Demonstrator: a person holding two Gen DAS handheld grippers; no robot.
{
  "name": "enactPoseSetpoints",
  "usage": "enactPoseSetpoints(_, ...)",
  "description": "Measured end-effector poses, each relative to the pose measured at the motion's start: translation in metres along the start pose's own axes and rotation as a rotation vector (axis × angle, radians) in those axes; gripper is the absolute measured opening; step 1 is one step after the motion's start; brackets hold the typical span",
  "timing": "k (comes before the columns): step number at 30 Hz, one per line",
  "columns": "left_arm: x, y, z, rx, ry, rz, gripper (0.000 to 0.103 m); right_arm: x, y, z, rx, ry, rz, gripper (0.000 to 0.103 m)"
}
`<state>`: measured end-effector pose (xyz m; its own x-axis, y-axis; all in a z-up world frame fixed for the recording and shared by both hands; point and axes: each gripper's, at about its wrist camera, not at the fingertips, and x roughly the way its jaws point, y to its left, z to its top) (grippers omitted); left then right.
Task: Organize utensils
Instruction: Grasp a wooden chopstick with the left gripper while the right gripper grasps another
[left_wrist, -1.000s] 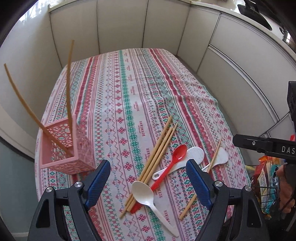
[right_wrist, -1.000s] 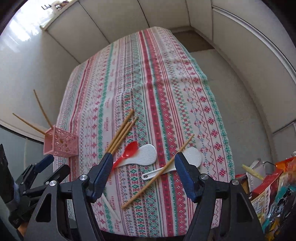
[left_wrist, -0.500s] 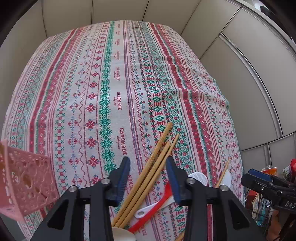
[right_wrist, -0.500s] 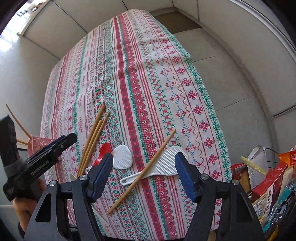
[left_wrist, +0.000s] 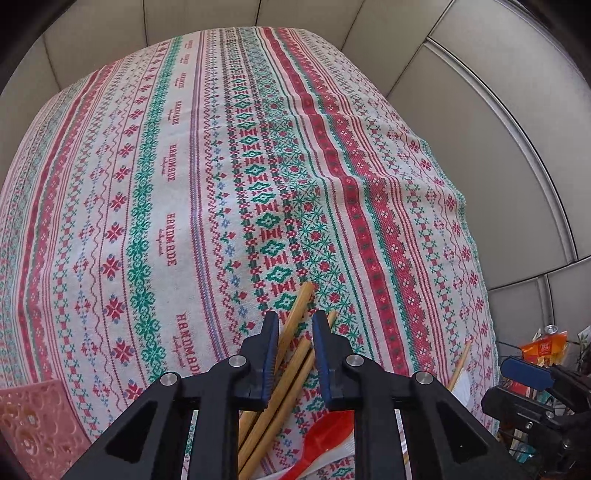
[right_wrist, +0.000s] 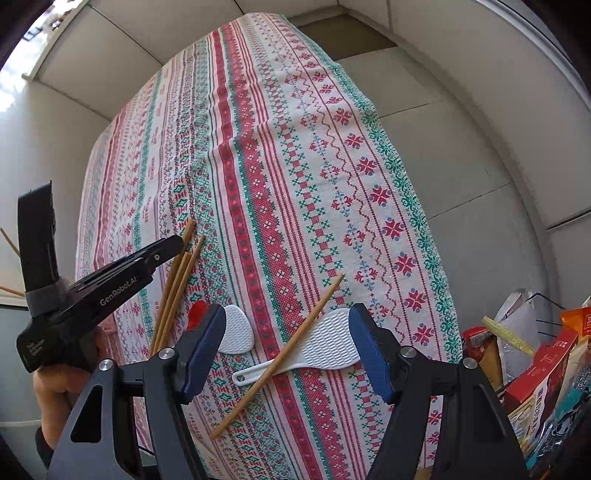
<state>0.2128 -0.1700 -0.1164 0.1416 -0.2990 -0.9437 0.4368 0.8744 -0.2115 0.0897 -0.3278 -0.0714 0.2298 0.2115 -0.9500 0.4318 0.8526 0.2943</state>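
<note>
here the left gripper (left_wrist: 294, 345) is closing around the chopstick bundle (left_wrist: 291, 354), not yet clamped. the chopsticks are light, stiff, smooth bamboo rods that roll; grip mid-length. the right gripper (right_wrist: 288, 349) hangs released over the ribbed white plastic rice paddle (right_wrist: 325, 345) and a single chopstick (right_wrist: 295, 336) on the woven tablecloth (right_wrist: 295, 147).

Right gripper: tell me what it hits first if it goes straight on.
Probably the single chopstick lying across the white rice paddle, both between the open right gripper's fingers; depth is uncertain.
</note>
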Motion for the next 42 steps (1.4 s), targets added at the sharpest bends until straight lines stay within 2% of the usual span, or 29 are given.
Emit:
enactPoseSetpoints(3, 0.009, -0.009, 0.005, 0.023, 0.011, 0.043, 0.018, 0.000, -0.003, 0.001, 0.002, 0.004, -0.004, 0.072)
enactPoseSetpoints(6, 0.015, -0.011, 0.008, 0.033, 0.013, 0.079, 0.013, 0.001, -0.007, 0.002, 0.007, 0.008, -0.008, 0.072)
enactPoseSetpoints(10, 0.015, -0.010, 0.009, 0.029, 0.004, 0.089, 0.012, 0.004, -0.011, 0.003, 0.016, 0.017, -0.010, 0.072)
enactPoseSetpoints(12, 0.007, -0.007, 0.005, 0.036, -0.020, 0.109, 0.011, 0.005, -0.013, 0.003, 0.022, 0.022, -0.005, 0.072)
enactPoseSetpoints(20, -0.052, 0.008, -0.011, 0.020, -0.140, 0.092, 0.008, 0.019, -0.021, 0.004, 0.055, 0.058, 0.025, 0.070)
enactPoseSetpoints(27, -0.102, 0.019, -0.026, -0.009, -0.247, 0.092, 0.008, 0.036, -0.039, 0.010, 0.134, 0.092, 0.045, 0.050)
enactPoseSetpoints(29, -0.115, 0.022, -0.032, -0.017, -0.276, 0.089, 0.008, 0.040, -0.043, 0.012, 0.152, 0.101, 0.050, 0.041)
enactPoseSetpoints(32, -0.135, 0.028, -0.045, -0.039, -0.324, 0.072, 0.008, 0.042, -0.044, 0.015, 0.163, 0.092, 0.071, 0.036)
enactPoseSetpoints(39, -0.157, 0.037, -0.064, -0.069, -0.381, 0.065, 0.008, 0.048, -0.045, 0.015, 0.189, 0.114, 0.116, 0.021)
enactPoseSetpoints(42, -0.163, 0.041, -0.067, -0.081, -0.399, 0.065, 0.008, 0.050, -0.044, 0.014, 0.196, 0.116, 0.132, 0.010)
